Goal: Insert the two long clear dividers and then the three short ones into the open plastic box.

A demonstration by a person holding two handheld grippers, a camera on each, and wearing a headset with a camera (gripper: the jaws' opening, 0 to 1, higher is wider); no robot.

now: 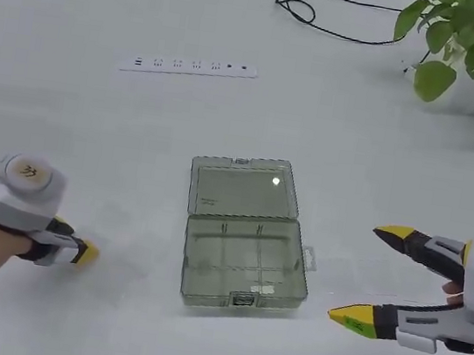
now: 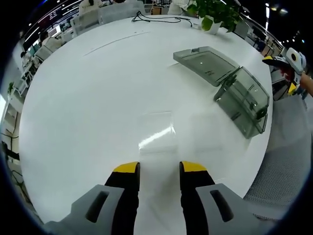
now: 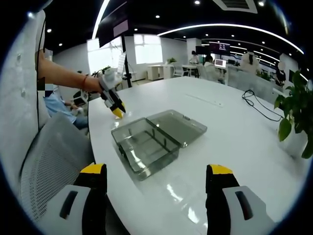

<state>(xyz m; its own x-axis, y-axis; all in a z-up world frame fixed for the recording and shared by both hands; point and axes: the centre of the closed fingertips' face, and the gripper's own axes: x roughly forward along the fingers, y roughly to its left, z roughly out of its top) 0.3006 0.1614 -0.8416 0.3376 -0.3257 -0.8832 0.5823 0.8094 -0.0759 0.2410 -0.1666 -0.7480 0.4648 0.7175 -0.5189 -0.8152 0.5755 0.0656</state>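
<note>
The box [image 1: 247, 263] sits open at the middle of the white tabletop [image 1: 92, 139], its lid [image 1: 243, 187] laid flat behind it. The left gripper view picks out a clear divider [image 2: 157, 133] lying flat on the tabletop just ahead of the left gripper [image 2: 160, 168], its edges catching the light. The right gripper view gives the room: an open office under strip lights, with a mesh chair [image 3: 51, 152] at the tabletop's edge. Farther back lie a power strip [image 1: 189, 66], a cable [image 1: 330, 14] and a plant [image 1: 473, 38]. The left gripper, low to the box's left, has its fingers a little apart on nothing. The right gripper [image 1: 371, 276], to the box's right, holds its fingers spread wide and empty.
</note>
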